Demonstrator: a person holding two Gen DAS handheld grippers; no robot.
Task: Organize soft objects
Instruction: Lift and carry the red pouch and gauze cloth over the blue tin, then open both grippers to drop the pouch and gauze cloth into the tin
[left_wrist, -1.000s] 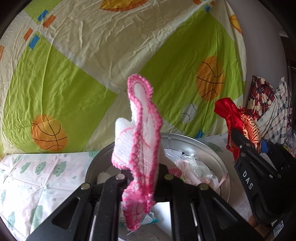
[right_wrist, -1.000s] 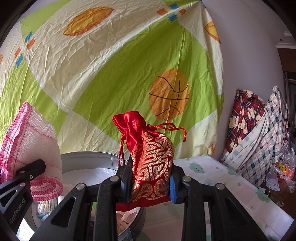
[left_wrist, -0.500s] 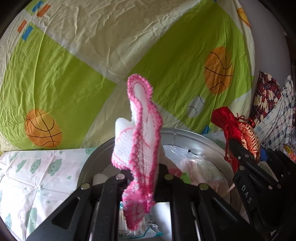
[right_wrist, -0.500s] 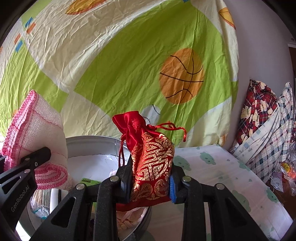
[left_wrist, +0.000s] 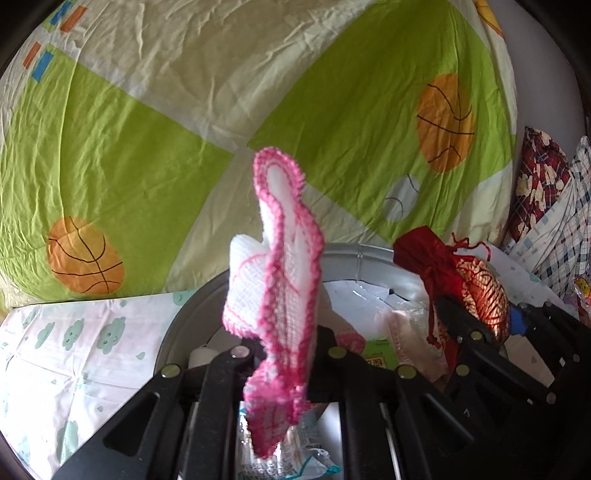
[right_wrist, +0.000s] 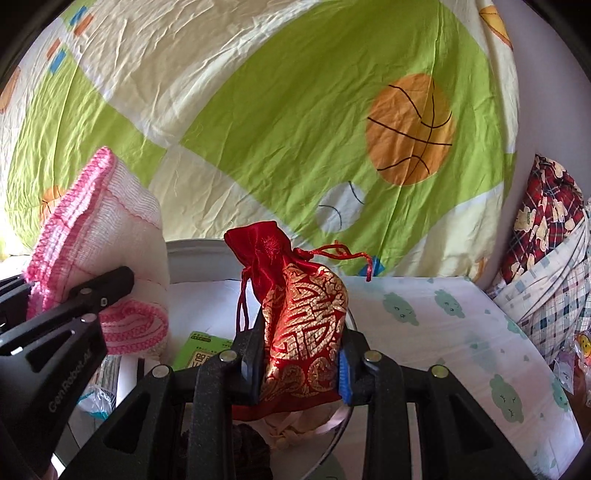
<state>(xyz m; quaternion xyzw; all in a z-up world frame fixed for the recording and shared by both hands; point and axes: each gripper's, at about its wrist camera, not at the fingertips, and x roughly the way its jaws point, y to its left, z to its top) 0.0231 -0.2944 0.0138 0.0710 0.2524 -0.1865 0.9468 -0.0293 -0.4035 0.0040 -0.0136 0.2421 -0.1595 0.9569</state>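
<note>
The left gripper (left_wrist: 286, 354) is pinching a white cloth with pink crocheted edging (left_wrist: 280, 288), its fingers pressed against the fabric, which is standing up above the tips and hanging below them. The right gripper (right_wrist: 301, 363) is clamping a red and gold drawstring pouch (right_wrist: 303, 325) between its pads — the gathered neck and cords are rising above the fingers. Just beyond and beneath both sets of tips a round metal basin (left_wrist: 373, 254) is sitting, holding papers and packets. A cloud-print sheet (right_wrist: 443, 332) is lying to the right of the right gripper — a basketball-print sheet (right_wrist: 295, 110) is hanging behind.
</note>
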